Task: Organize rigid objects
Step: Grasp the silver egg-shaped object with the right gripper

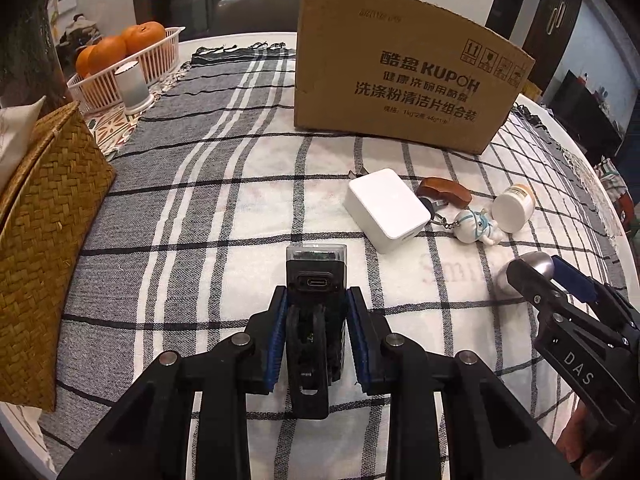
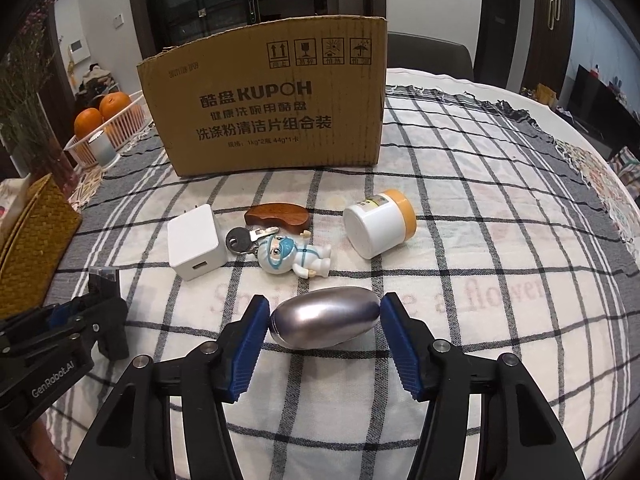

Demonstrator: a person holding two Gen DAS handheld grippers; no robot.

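Observation:
My left gripper point(image 1: 317, 304) is shut on a black device with a USB-C port point(image 1: 316, 280), held low over the checked cloth. My right gripper point(image 2: 325, 320) has its jaws around a silver egg-shaped object point(image 2: 325, 322) that lies on the cloth; both pads touch its ends. Behind it lie a white charger point(image 2: 194, 242), a key ring with a white and blue figurine point(image 2: 294, 256), a wooden piece point(image 2: 278, 216) and a white jar with an orange lid point(image 2: 378, 224) on its side. A cardboard box point(image 2: 272, 112) stands further back.
A woven basket point(image 1: 44, 232) stands at the left edge. A white plastic basket with oranges point(image 1: 124, 68) and a white cup point(image 1: 132, 86) are at the back left. The table's edge curves away on the right point(image 2: 616, 184).

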